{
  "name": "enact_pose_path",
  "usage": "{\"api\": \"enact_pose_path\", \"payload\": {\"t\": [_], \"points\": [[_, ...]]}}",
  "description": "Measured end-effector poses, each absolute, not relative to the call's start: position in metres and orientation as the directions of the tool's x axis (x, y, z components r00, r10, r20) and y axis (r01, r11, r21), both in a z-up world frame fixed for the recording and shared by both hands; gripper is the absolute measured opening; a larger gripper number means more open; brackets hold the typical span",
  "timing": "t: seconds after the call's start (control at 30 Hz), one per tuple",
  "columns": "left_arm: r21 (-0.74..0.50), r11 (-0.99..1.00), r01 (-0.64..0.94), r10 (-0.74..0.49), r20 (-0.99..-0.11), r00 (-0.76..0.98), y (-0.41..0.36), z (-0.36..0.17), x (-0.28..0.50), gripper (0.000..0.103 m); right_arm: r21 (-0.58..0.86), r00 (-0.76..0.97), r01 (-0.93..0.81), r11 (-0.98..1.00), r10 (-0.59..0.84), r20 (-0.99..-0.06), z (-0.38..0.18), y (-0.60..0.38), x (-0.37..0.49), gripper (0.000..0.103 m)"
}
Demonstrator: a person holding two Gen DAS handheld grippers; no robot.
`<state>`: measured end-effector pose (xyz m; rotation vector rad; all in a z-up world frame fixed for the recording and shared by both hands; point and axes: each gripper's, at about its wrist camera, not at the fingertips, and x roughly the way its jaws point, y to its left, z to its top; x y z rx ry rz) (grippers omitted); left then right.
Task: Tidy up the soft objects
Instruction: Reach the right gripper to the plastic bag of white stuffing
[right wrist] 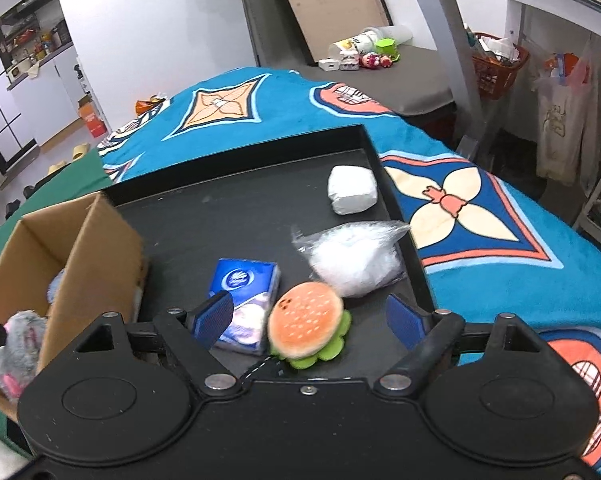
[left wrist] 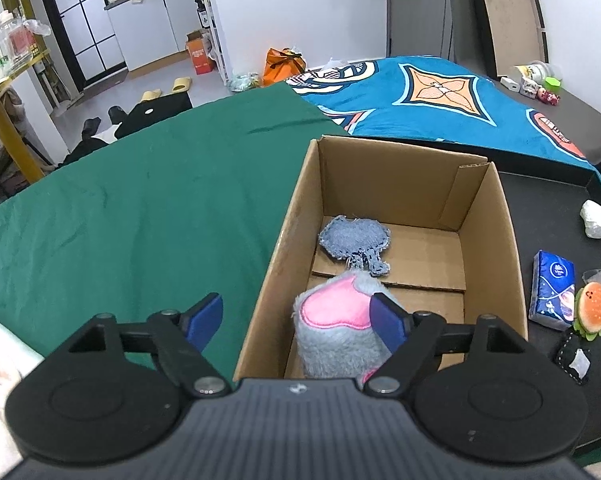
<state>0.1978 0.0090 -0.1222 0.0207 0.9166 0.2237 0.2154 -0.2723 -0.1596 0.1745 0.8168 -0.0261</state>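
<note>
Holding 2 toys: cardboard box [left wrist: 484, 216], grey plush [left wrist: 336, 332], denim patch [left wrist: 354, 238].

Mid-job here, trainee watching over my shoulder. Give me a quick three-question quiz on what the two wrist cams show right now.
1. True or false: the box already holds a denim patch.
2. Which item lies nearest the right claw? A) white pack B) burger toy C) plastic bag
3. Fill in: the left claw is open, and its right finger lies against the grey and pink ____ in the box.

Key
1. True.
2. B: it sits between the open fingers on the black tray, beside the tissue pack.
3. Plush.
</note>
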Motion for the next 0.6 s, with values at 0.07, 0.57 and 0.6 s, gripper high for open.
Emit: {"api": "enact_pose_path", "payload": {"t": [0.07, 0.57, 0.6], "points": [[0.121, 0.975, -0.186, 0.209, -0.781, 0.588, 0.008, -0.122, 0.198, 0.08, 0.134, 0.69, 0.088, 0.987, 0.037, -0.723, -0.162, -0.275, 0.218, 0.08], [0.125, 0.97, -0.208, 0.228, -0.766, 0.601, 0.005, -0.122, 0.206, 0.08, 0.056, 0.696, 0.073, 0.996, -0.01, -0.718, -0.175, -0.279, 0.244, 0.07], [0.125, 0.97, -0.208, 0.227, -0.767, 0.6, 0.005, -0.122, 0.206, 0.08, 0.047, 0.696, 0.073, 0.996, -0.017, -0.718, -0.177, -0.279, 0.245, 0.069]]}}
